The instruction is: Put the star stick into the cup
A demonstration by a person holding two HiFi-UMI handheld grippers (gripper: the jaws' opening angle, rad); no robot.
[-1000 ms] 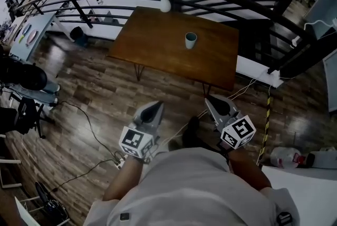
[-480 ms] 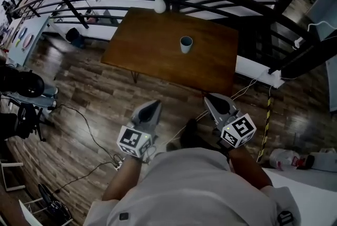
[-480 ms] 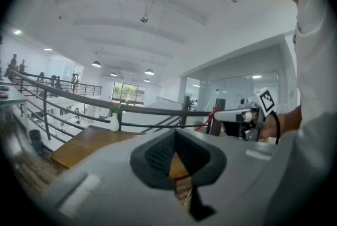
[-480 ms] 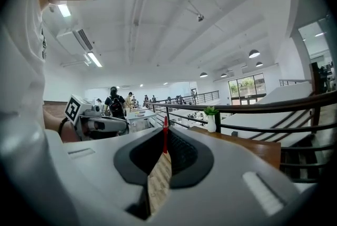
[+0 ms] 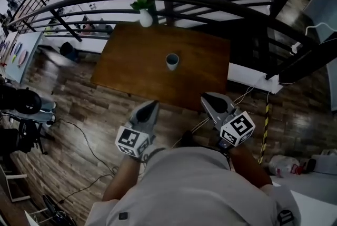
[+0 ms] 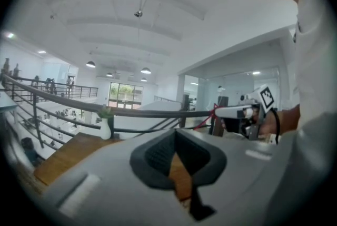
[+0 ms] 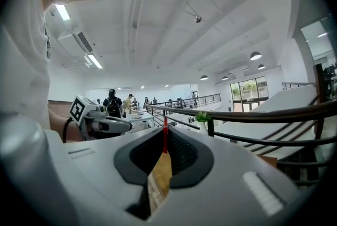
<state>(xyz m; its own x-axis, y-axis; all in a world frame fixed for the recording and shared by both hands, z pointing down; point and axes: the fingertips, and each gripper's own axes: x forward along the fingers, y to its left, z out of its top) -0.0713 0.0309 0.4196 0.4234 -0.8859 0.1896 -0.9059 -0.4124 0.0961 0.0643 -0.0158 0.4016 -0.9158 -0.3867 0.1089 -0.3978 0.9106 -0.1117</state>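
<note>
A pale cup (image 5: pixel 171 61) stands upright near the middle of a brown wooden table (image 5: pixel 126 69). Both grippers are held in front of the person's body, short of the table's near edge and above the wood floor. My right gripper (image 5: pixel 206 97) is shut on a thin red stick (image 7: pixel 165 134) that pokes out past its tips; no star shows on it. Seen from the left gripper view, a bit of red (image 6: pixel 213 110) shows at the right gripper's tip. My left gripper (image 5: pixel 152 105) is shut with nothing in it. Its closed tips (image 6: pixel 175 133) point toward the table.
A white vase with a green plant (image 5: pixel 144 17) stands at the table's far edge. A dark curved railing (image 5: pixel 210 1) runs behind the table. Cables (image 5: pixel 87 133) trail over the floor at the left. A yellow-black pole (image 5: pixel 265 130) stands at the right.
The table and cup have slid down and left in the head view and look nearer. Both grippers keep their pose in front of the body, still shut.
</note>
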